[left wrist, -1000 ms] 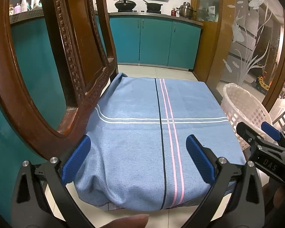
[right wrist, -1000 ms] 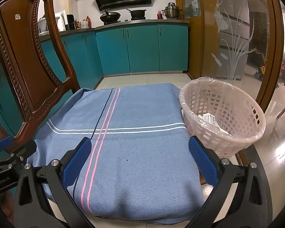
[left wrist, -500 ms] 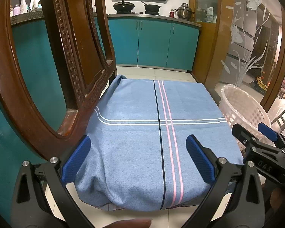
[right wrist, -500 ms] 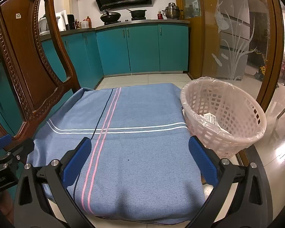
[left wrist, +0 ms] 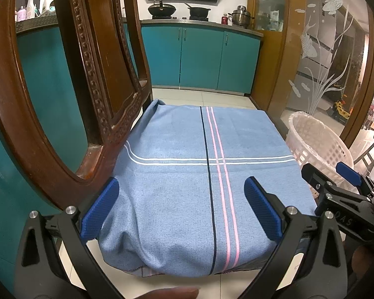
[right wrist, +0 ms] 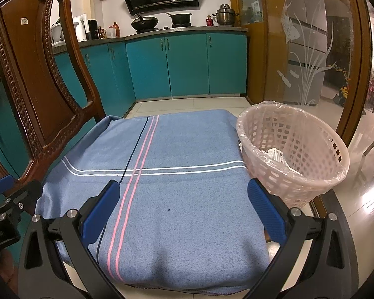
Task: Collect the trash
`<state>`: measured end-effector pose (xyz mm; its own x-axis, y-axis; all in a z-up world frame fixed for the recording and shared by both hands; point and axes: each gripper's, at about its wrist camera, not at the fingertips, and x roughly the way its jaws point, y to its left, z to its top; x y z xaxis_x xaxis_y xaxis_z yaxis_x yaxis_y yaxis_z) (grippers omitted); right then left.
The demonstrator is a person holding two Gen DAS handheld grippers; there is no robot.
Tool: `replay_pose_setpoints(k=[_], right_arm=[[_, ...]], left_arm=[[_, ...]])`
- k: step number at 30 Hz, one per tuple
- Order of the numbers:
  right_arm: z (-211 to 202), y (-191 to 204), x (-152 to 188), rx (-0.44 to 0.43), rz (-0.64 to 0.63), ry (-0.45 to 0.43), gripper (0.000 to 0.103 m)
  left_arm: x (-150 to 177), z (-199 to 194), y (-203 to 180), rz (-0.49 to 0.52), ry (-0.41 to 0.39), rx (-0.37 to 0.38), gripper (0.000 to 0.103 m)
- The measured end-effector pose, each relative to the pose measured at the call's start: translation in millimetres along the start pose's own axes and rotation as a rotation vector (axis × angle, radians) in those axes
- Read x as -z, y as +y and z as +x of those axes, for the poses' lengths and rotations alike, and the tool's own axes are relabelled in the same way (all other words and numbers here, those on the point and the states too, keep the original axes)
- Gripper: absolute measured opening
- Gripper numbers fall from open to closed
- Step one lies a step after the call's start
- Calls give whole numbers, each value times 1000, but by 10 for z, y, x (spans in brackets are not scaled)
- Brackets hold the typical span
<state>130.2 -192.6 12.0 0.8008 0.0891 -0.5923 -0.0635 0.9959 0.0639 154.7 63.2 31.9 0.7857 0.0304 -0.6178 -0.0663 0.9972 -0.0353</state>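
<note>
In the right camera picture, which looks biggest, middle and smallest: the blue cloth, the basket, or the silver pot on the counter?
1. Blue cloth, biggest.
2. Basket, middle.
3. Silver pot, smallest, though it stands far back on the counter, so distance shrinks it.

- The left gripper (left wrist: 180, 208) is seen at the bottom, with its two blue fingers (left wrist: 99, 211) spread wide apart and nothing held between them.
- A blue cloth (left wrist: 187, 174) with white, pink and dark lines is spread over a seat in front of the fingers.
- A brown wooden chair back (left wrist: 87, 79) is seen on the left, just beside the cloth.
- A white basket (left wrist: 314, 144) with a clear bag inside is placed to the right of the cloth.
- The right gripper (left wrist: 334, 177) is seen at the right edge, near the basket.
- Teal cupboards (left wrist: 199, 57) and pots (left wrist: 199, 11) are seen far behind.
</note>
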Motion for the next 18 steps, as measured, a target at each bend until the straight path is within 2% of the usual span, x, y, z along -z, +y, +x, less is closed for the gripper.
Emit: replay_pose_setpoints(k=[8, 13, 18], right_arm=[[5, 13, 11, -1, -2, 2, 100], [0, 77, 71, -7, -4, 10, 100], [-21, 305, 408, -53, -1, 66, 100]], left_arm=[[4, -29, 1, 2, -13, -8, 100], [-19, -53, 49, -27, -10, 15, 100], [-53, -104, 96, -38, -36, 14, 100]])
